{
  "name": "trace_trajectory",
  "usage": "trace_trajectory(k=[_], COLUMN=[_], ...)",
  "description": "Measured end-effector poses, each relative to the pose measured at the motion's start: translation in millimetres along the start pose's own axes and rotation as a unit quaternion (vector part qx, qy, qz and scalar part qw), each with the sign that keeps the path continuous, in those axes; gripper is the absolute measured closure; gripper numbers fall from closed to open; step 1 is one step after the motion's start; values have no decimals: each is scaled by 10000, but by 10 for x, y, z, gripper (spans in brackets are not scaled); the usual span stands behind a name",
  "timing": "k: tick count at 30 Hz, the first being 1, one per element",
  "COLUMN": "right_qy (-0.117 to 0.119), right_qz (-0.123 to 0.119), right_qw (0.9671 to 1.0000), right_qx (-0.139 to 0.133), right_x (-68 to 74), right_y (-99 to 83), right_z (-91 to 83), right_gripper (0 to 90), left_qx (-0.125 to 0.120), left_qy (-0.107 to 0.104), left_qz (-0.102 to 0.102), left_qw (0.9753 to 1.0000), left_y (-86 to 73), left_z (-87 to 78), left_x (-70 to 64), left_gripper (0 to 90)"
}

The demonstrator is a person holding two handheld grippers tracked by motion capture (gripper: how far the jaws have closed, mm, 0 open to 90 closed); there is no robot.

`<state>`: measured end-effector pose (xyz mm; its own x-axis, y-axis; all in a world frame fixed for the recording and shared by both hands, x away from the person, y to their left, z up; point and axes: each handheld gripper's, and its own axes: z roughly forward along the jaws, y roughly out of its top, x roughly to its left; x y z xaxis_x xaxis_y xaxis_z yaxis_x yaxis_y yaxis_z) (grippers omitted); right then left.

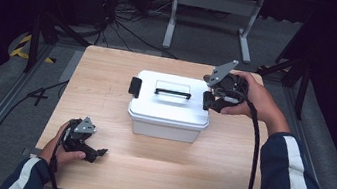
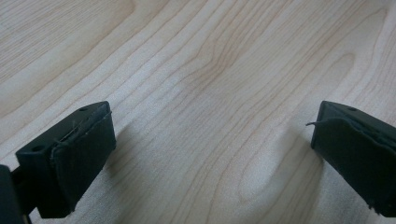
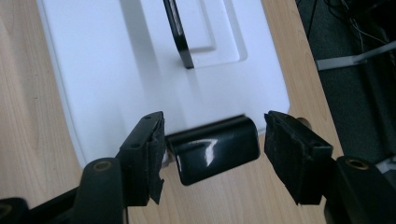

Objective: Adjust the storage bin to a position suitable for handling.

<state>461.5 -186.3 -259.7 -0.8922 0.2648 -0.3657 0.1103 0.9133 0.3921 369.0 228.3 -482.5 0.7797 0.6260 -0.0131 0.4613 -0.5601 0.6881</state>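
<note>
A white lidded box (image 1: 169,110) stands mid-table, with a black handle (image 1: 172,93) lying flat on its lid and a black latch at each end. My right gripper (image 1: 213,101) is at the box's right-end latch (image 1: 207,100). In the right gripper view the jaws of the right gripper (image 3: 215,128) straddle the glossy latch (image 3: 215,149); one pad touches it and the other stands a little off. The lid (image 3: 107,70) and handle (image 3: 180,42) lie beyond. My left gripper (image 1: 101,152) rests near the front left, away from the box. The left gripper (image 2: 212,126) is open wide over bare wood.
The wooden table (image 1: 225,174) has bare surface in front of and beside the box. The other latch (image 1: 135,86) is on the box's left end. A white frame (image 1: 215,3) and loose cables (image 1: 126,22) lie on the floor beyond the far edge.
</note>
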Motion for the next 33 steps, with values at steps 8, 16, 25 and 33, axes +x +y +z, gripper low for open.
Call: trace_trajectory(k=[8, 16, 25, 33], right_qy=[105, 151, 208, 291], right_qz=[-228, -462, -597, -735], right_qw=[9996, 9985, 9974, 9958], right_qx=[152, 251, 358, 460], right_x=[51, 105, 147, 191], right_y=[243, 445, 595, 693], right_z=[123, 261, 373, 485], right_gripper=[413, 439, 464, 535], left_qx=[-1, 4, 7, 4], left_qy=[-6, -8, -11, -18], left_qz=[-4, -5, 12, 5], left_qw=[10000, 10000, 10000, 10000], left_y=[0, -1, 0, -2], left_z=[0, 0, -1, -1], left_x=[0, 0, 3, 2], left_gripper=[2, 2, 2, 2])
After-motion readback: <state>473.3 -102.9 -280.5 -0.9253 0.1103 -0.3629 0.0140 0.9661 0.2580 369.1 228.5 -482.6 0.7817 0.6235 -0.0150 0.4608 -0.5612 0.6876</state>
